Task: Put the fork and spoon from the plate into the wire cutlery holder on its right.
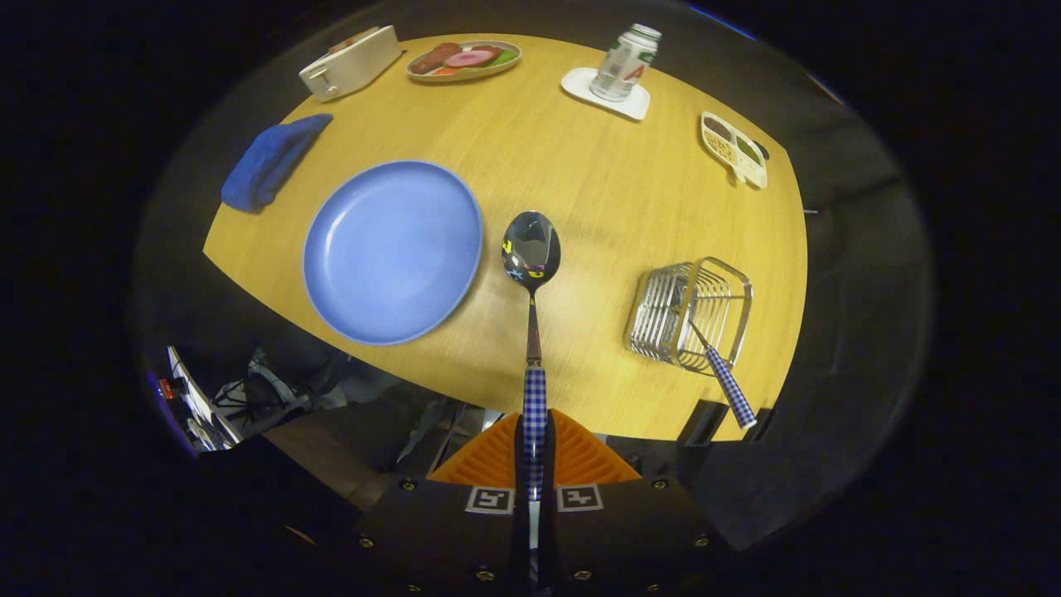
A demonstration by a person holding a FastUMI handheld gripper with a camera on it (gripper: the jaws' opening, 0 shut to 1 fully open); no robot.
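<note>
My gripper (535,448) is shut on the checked handle of the spoon (531,274), held high above the wooden table (580,182). The spoon points straight ahead from the fingers, its shiny bowl hanging over the table between the plate and the holder. The blue plate (392,251) lies bare, ahead and to the left of the fingers. The wire cutlery holder (690,315) stands ahead and to the right. The fork (729,385) sits in it, its checked handle sticking out toward me over the table's near edge.
A folded blue cloth (269,162) lies left of the plate. At the far side stand a white toaster-like box (348,62), a plate of toy food (462,60), a can on a white coaster (623,66) and a small divided tray (733,149).
</note>
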